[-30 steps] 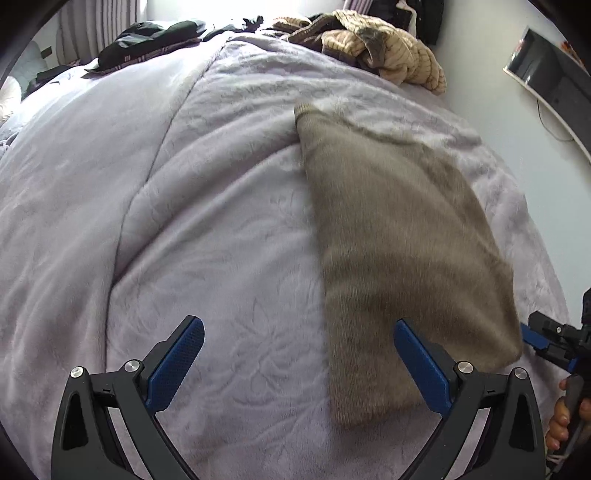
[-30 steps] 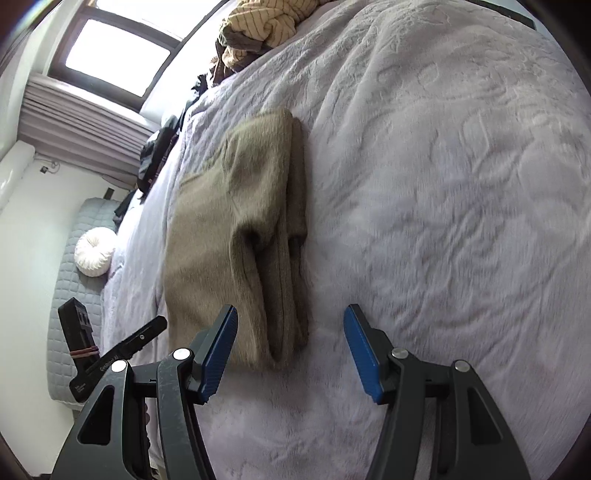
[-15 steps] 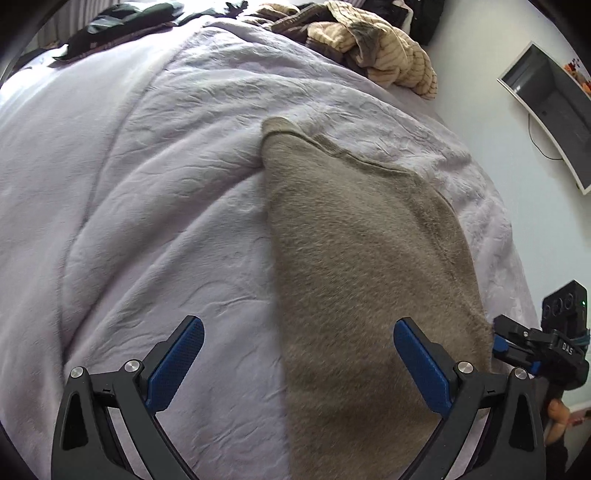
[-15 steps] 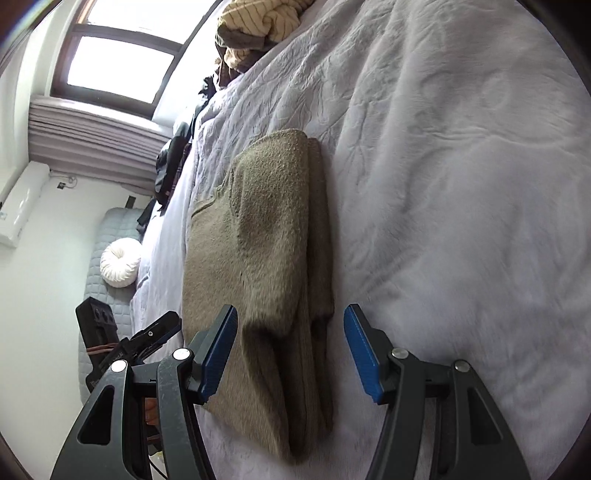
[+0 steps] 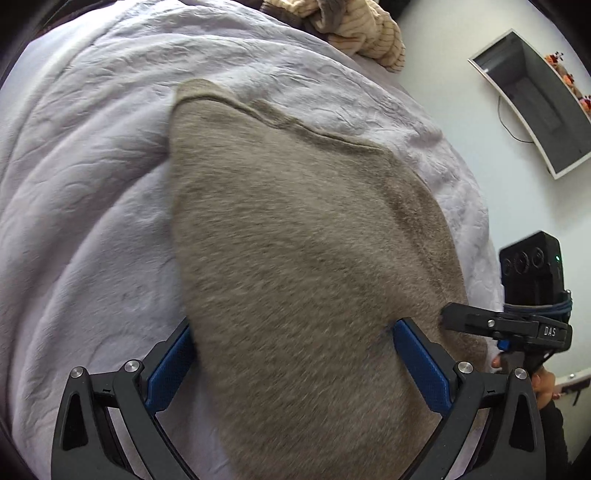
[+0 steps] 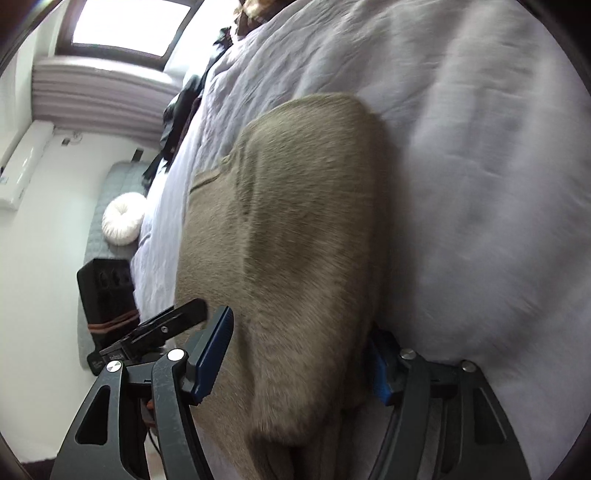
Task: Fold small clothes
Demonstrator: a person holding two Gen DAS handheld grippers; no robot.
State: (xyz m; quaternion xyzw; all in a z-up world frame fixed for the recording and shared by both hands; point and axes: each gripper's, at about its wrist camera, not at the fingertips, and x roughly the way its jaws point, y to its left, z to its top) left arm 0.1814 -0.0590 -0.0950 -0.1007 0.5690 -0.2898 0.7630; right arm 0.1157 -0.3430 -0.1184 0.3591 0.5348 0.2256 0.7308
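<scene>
A taupe knit garment, folded lengthwise, lies on the lilac bedspread. My left gripper is open, and the garment's near end sits between its blue pads. My right gripper is open too, straddling the garment at its near end, with the right pad partly hidden under the fabric edge. The right gripper shows in the left wrist view at the garment's right edge, and the left gripper shows in the right wrist view on the left.
A pile of striped beige clothes lies at the bed's far end. Dark clothes lie by the window. A curved monitor hangs on the right wall. A white round cushion sits on a grey couch.
Both grippers have moved forward and down onto the garment's near end, so it now lies between the open jaws of each. The garment has not moved.
</scene>
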